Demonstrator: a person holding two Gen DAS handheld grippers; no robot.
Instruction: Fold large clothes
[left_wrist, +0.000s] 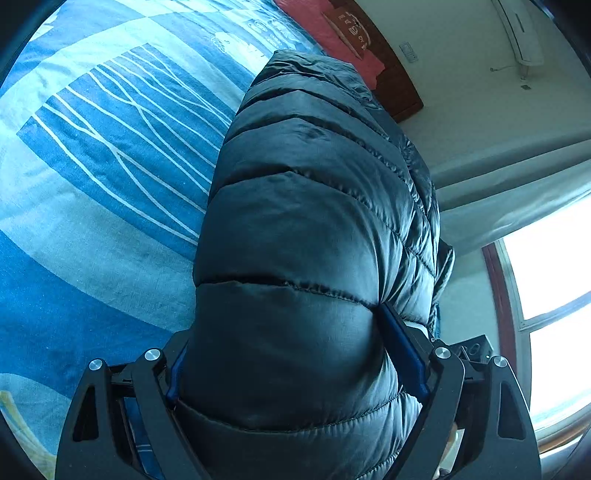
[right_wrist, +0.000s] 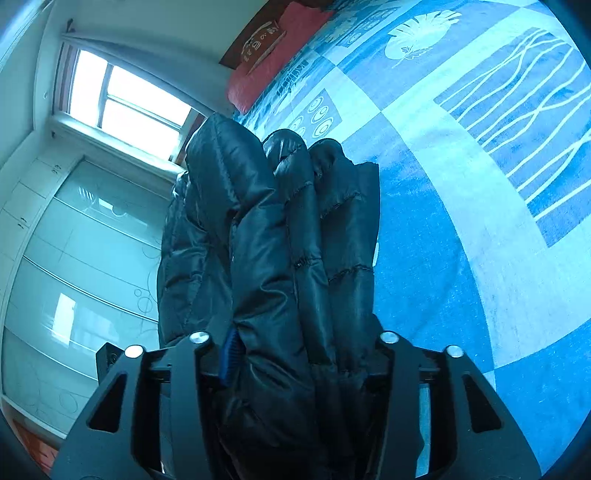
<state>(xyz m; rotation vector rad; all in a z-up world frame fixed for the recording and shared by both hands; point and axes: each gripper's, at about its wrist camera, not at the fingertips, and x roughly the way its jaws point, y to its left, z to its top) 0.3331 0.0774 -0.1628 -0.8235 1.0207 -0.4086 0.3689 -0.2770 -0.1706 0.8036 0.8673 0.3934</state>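
The bed (left_wrist: 92, 177) fills the far side of both views, spread with a blue cover of pale squares, white branching lines and leaf prints; from the left tool (left_wrist: 291, 354) it lies off to the left, from the right tool (right_wrist: 299, 354) off to the right. At the head of the bed, far ahead of both tools, lies a red pillow (right_wrist: 266, 70) against a dark wooden headboard (left_wrist: 399, 88). A window (right_wrist: 129, 99) glows bright to the left of the right tool and to the right of the left tool, and under it in the right view stands a wardrobe (right_wrist: 81, 258) with frosted doors. High on the wall, ahead and to the right of the left tool, hangs an air conditioner (left_wrist: 517, 33). The jacket (left_wrist: 306, 229), a dark quilted puffer, runs straight out ahead from between the fingers of each tool, above the bed cover. The left tool stands wide, its blue pads (left_wrist: 404, 354) pressed against both sides of a thick padded fold, so it is holding the jacket. In the right view the jacket is bunched in several upright folds (right_wrist: 280, 240) that fill the gap between the fingers; the near pad (right_wrist: 231, 354) touches the cloth, but whether this tool grips it firmly I cannot tell.
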